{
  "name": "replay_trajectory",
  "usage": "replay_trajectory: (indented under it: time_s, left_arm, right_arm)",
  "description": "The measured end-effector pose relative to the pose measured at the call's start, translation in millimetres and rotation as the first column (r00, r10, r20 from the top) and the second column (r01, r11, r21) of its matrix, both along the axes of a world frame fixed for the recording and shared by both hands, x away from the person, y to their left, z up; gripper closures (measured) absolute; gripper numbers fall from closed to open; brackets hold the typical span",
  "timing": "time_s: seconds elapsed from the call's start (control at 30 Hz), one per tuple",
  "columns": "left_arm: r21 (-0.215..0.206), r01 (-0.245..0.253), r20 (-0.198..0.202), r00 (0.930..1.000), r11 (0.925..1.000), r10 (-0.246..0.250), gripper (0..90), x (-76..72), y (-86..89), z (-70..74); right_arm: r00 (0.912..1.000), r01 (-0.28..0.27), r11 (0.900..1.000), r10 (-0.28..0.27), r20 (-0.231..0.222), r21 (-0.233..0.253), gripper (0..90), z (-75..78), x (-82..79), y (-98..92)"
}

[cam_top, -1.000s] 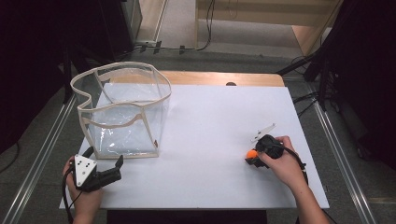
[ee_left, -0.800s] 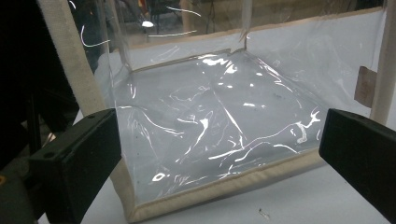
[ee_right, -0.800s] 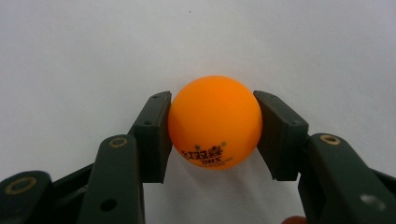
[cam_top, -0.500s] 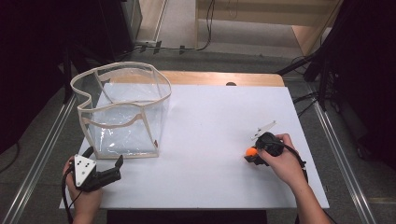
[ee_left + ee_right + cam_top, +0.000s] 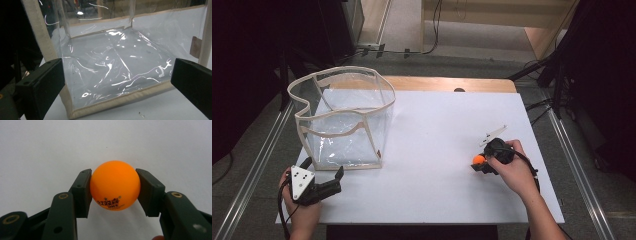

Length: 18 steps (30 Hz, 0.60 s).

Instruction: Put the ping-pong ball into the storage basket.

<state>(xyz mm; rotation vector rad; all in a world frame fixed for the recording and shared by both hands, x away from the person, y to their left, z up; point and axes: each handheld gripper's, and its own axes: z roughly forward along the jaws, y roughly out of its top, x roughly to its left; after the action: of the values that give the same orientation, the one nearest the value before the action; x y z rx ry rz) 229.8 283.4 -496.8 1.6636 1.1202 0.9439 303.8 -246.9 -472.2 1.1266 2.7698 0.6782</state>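
An orange ping-pong ball [image 5: 115, 185] with dark print sits between the two black jaws of my right gripper [image 5: 113, 186], which is shut on it. In the high view the ball [image 5: 478, 159] and right gripper [image 5: 479, 162] are at the right of the white table [image 5: 437, 125]. A clear plastic bag with beige fabric trim [image 5: 343, 117] stands open-topped at the table's left. My left gripper [image 5: 323, 174] rests at the front left corner, open, its jaws wide apart facing the bag's front lower edge [image 5: 115, 101].
A small clear-white strip [image 5: 494, 133] lies on the table just behind the right hand. Metal rails run along both table sides, with dark floor and cables beyond. A wooden strip [image 5: 447, 84] borders the far edge.
The right gripper with the orange ball has shifted slightly left across the table. The left gripper and the bag have stayed where they were.
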Motion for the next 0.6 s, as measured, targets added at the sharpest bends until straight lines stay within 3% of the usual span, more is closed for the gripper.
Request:
replay_trajectory:
  time_s: [0.6]
  left_arm:
    - [0.003, 0.002, 0.002, 1.0000, 1.0000, -0.002, 0.0, 0.1, -0.3, -0.1]
  right_arm:
    - [0.9997, -0.020, 0.999, 0.021, -0.011, 0.048, 47.4, 4.8, 9.6, 11.6]
